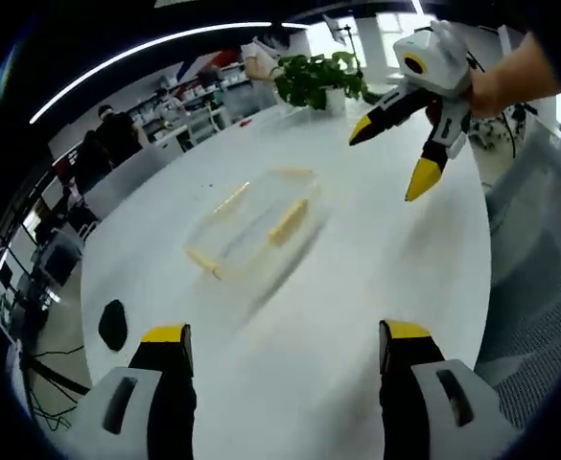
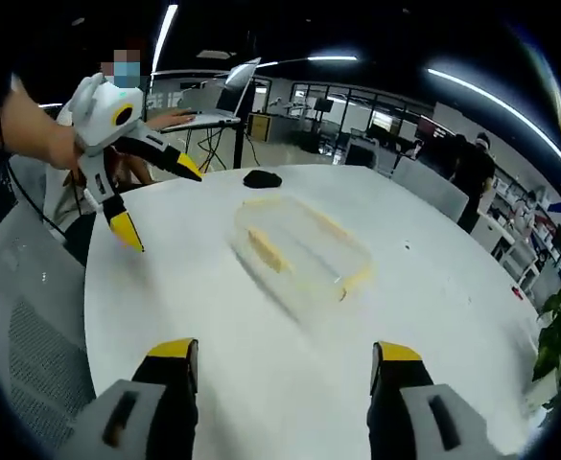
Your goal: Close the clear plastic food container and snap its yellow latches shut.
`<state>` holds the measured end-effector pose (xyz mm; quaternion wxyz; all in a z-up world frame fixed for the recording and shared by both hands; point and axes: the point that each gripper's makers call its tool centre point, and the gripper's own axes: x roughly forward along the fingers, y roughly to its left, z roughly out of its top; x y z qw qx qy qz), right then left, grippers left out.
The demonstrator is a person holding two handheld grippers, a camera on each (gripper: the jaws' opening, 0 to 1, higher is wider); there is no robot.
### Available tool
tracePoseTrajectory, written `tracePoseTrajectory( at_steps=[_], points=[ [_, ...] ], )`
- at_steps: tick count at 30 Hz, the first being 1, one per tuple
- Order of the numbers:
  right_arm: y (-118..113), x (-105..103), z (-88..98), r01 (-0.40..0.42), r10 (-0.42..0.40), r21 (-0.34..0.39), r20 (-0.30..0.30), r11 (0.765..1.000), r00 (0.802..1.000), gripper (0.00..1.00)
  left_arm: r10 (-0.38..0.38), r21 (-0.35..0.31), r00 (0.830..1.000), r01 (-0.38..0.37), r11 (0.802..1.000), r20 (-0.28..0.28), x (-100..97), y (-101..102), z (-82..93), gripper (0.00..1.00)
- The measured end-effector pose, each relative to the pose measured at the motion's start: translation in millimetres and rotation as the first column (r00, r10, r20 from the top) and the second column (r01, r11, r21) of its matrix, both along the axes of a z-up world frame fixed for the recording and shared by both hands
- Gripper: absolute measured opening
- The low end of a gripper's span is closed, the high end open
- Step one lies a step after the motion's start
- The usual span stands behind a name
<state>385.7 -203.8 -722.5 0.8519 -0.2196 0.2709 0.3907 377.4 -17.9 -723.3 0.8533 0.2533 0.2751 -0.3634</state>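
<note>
While both grippers gape wide, container (image 1: 253, 228) lies unobstructed (black object (image 1: 113, 324) near).

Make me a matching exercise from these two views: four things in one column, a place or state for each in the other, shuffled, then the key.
Things:
1. clear plastic food container with yellow latches
2. small black object
3. green potted plant
4. right claw

Places or states:
A. at the table's far edge, left gripper view
B. open, above the white round table
C. mid-table
D. flat near the table's rim

Pairs: 1-C, 2-D, 3-A, 4-B
</note>
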Motion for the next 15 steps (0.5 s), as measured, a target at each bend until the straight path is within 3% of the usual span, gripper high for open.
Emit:
tracePoseTrajectory(
  at_steps=[15],
  points=[
    [-14, -25, 11.3, 0.054, -0.056, 0.045, 0.026, 0.998, 0.998, 0.72, 0.055, -0.045, 0.998, -0.055, 0.997, -0.006, -32.2, 11, -3.2, 0.77]
  ],
)
